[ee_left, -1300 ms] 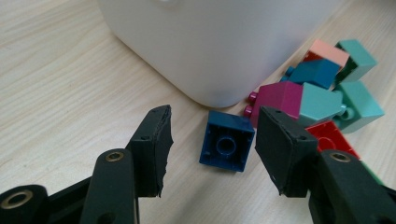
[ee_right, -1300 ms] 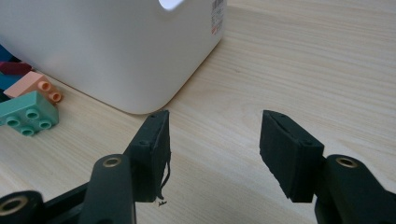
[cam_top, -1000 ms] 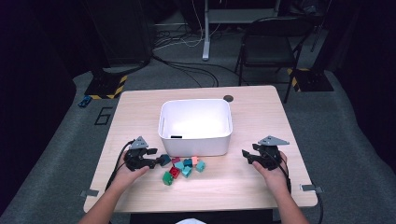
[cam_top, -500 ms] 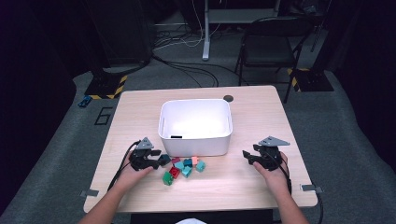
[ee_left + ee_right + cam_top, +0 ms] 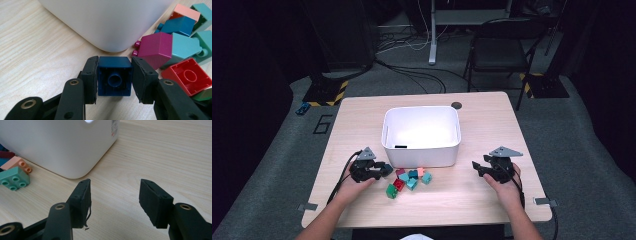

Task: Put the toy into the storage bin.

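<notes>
Tongs on the left (image 5: 114, 77) have just been closing and are now pinched, it seems, on a dark blue brick (image 5: 114, 76) resting on the bench (image 5: 37, 45); the right tongs (image 5: 114, 202) are held spread, empty. Grasping is the step in hand. A lift over the white bin (image 5: 422, 135) beyond is called for next.

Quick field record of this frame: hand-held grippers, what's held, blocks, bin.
left hand-held gripper: jaws have just been closing; pads now on both sides of the dark blue block
dark blue block: hollow underside faces the camera, on the table beside the bin corner
right hand-held gripper: open, nothing between the jaws, over bare table
white bin: mid-table, looks empty apart from a small dark mark inside
loose blocks: magenta block, red block, teal block, clustered in front of the bin
</notes>
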